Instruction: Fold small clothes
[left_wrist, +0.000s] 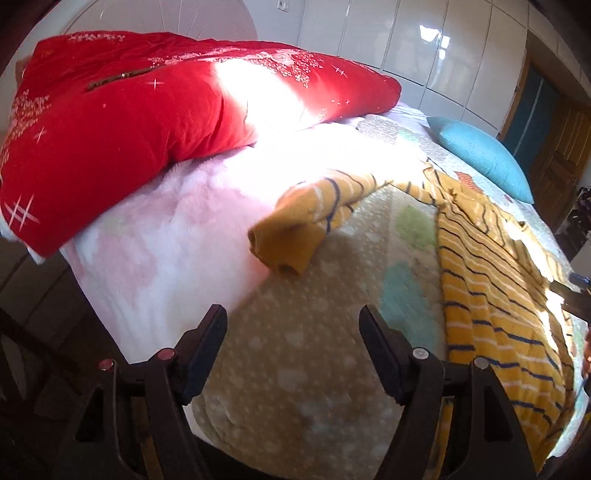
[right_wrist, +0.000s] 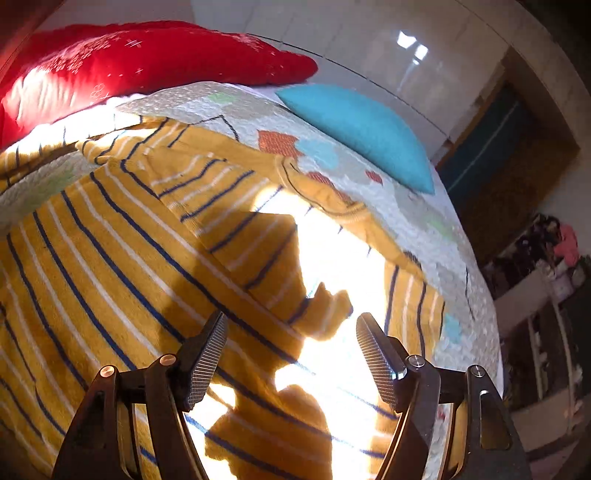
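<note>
A small mustard-yellow top with navy and white stripes (left_wrist: 491, 280) lies spread on the bed. Its left sleeve runs out to the left and ends in a plain yellow cuff (left_wrist: 284, 243). My left gripper (left_wrist: 293, 317) is open and empty, hovering above the bedspread a little short of that cuff. In the right wrist view the top (right_wrist: 122, 266) fills the frame, with its neckline (right_wrist: 325, 199) at the far side. My right gripper (right_wrist: 291, 325) is open and empty, close above the top's body in a bright sun patch.
A quilted patterned bedspread (left_wrist: 295, 369) covers the bed. A big red quilt (left_wrist: 122, 122) lies at the far left on a fluffy white-pink blanket (left_wrist: 166, 251). A teal pillow (right_wrist: 362, 129) lies at the far right. White wardrobe doors (left_wrist: 424, 44) stand behind.
</note>
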